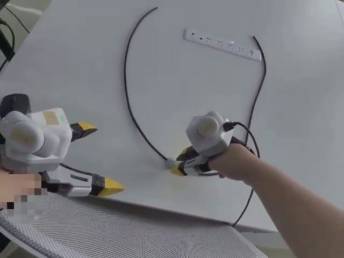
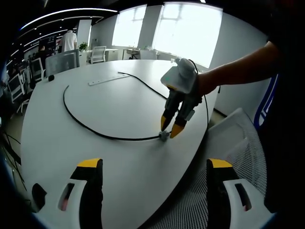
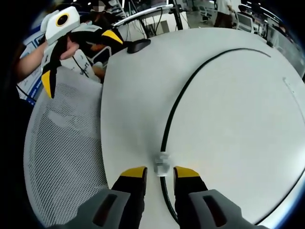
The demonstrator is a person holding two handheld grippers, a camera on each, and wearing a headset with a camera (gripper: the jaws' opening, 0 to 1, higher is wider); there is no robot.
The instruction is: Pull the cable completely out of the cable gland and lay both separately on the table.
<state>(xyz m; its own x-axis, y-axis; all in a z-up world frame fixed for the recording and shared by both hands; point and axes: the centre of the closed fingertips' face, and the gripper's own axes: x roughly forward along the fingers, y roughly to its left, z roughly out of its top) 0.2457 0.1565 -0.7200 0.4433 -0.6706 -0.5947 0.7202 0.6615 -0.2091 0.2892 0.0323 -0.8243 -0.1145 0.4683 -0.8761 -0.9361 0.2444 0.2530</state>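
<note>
A thin black cable point(image 1: 127, 91) arcs across the white table point(image 1: 80, 59) and ends in a small pale cable gland point(image 1: 170, 161) near the front edge. My right gripper point(image 1: 178, 163) is tipped down at the gland. In the right gripper view its yellow-tipped jaws stand slightly apart on either side of the gland point(image 3: 162, 163), not closed on it, and the cable point(image 3: 181, 102) runs on between them. My left gripper point(image 1: 99, 157) hovers wide open at the left, over the table edge and holding nothing. The left gripper view also shows the right gripper point(image 2: 170, 129) at the gland point(image 2: 163, 136).
A white power strip point(image 1: 223, 44) lies at the back, and its black cord point(image 1: 257, 102) trails past my right hand and off the front edge. A grey mesh chair point(image 1: 107, 226) sits below that edge. A dark rounded object point(image 1: 16, 101) rests at the far left.
</note>
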